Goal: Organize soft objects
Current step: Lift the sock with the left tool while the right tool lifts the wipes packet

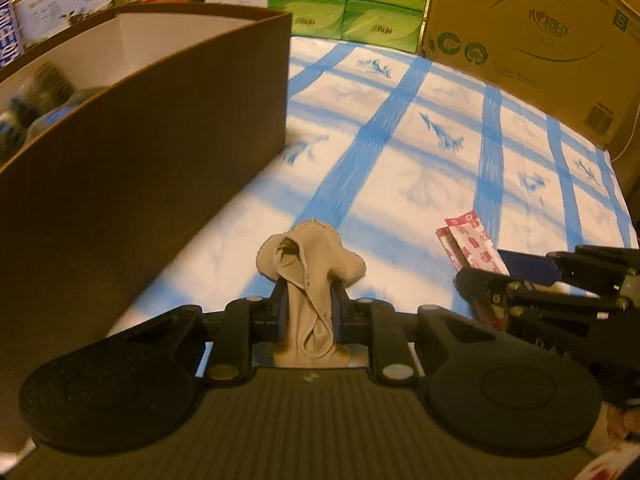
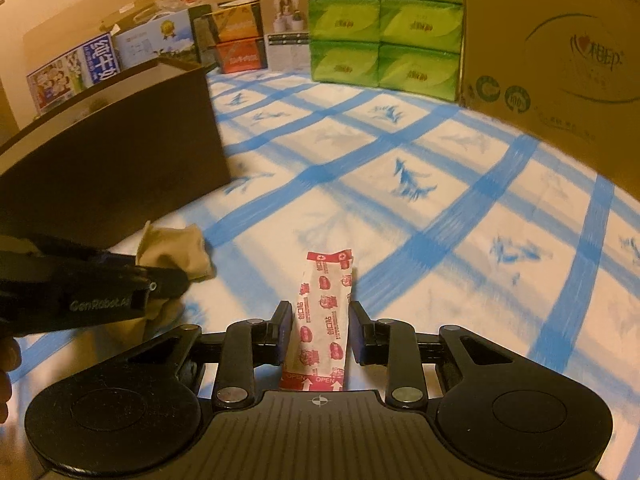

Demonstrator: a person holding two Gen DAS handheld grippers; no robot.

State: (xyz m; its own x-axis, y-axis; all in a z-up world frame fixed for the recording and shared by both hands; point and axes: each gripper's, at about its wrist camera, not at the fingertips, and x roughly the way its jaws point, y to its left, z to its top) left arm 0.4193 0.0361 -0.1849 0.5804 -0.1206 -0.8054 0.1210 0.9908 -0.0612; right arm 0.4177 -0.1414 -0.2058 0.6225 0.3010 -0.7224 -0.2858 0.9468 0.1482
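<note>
Two long soft items (image 1: 310, 284) (image 2: 324, 320) point forward along tongs.

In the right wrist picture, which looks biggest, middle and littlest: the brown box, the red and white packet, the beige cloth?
1. brown box
2. red and white packet
3. beige cloth, partly hidden, so packet versus cloth is unsure.

A brown box (image 1: 140, 152) stands on the left side of the bedsheet (image 1: 420, 152). Tissue packs (image 1: 352, 0) and a large carton (image 1: 528, 40) line its far edge, with smaller boxes (image 2: 100, 60) behind the brown box.
</note>
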